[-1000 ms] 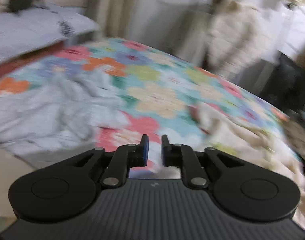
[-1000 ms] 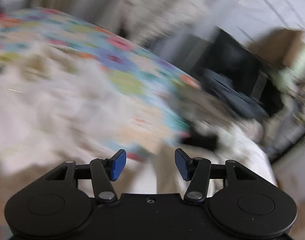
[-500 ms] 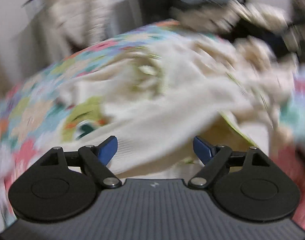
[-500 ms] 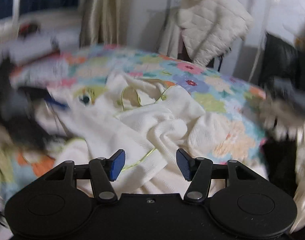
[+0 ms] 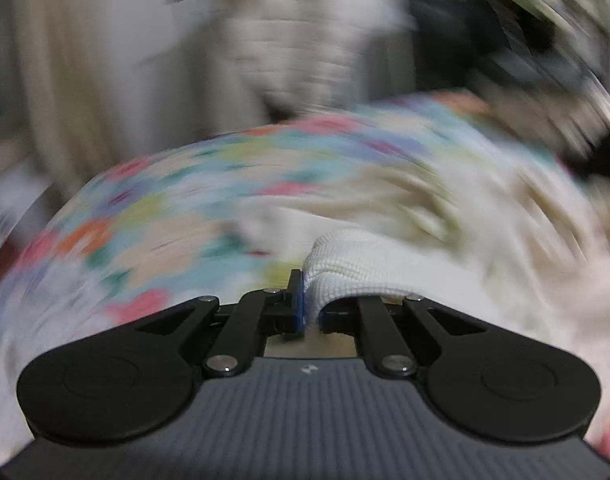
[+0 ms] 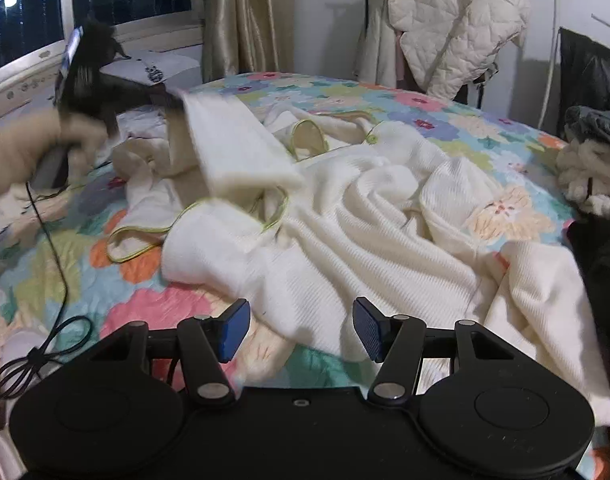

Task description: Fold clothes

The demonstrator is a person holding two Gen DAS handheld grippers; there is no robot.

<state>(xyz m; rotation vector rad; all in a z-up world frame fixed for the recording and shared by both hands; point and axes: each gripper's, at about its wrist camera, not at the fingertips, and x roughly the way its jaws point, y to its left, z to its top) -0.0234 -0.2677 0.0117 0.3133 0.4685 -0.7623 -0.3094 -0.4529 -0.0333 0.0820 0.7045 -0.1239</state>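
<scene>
Cream garment (image 6: 365,216): one piece, waffle-knit, off-white, with thin yellow-green piping along its edges and one small yellow-green button near the neckline. Condition: crumpled and unfolded, spread over the middle and near-right part of the bedspread (image 6: 445,120), with one sleeve-like end lifted off the bed at upper left. A second flap lies at the near right edge of the bed.

Left gripper (image 5: 308,304): one, seen close in its own blurred view; fingers pressed together on a ribbed white fold of the cream garment (image 5: 369,268). In the right wrist view it appears at upper left (image 6: 173,104), motion-blurred, pulling the lifted end up, with the person's hand (image 6: 37,148) behind it.

Right gripper (image 6: 301,330): one, fingers set apart, two blue pads showing, nothing between them; hovering just above the garment's near hem.

Bedspread: one, quilted, printed with pink, orange, blue and green flowers.

Other items, counted: one black cable (image 6: 45,344), coiled at the near left of the bed; one cream quilted jacket (image 6: 453,28) hanging on a rack behind the bed; one gold curtain (image 6: 237,20) beside a dark window; one heap of pale and grey clothes (image 6: 593,168) at far right, contents unclear.
</scene>
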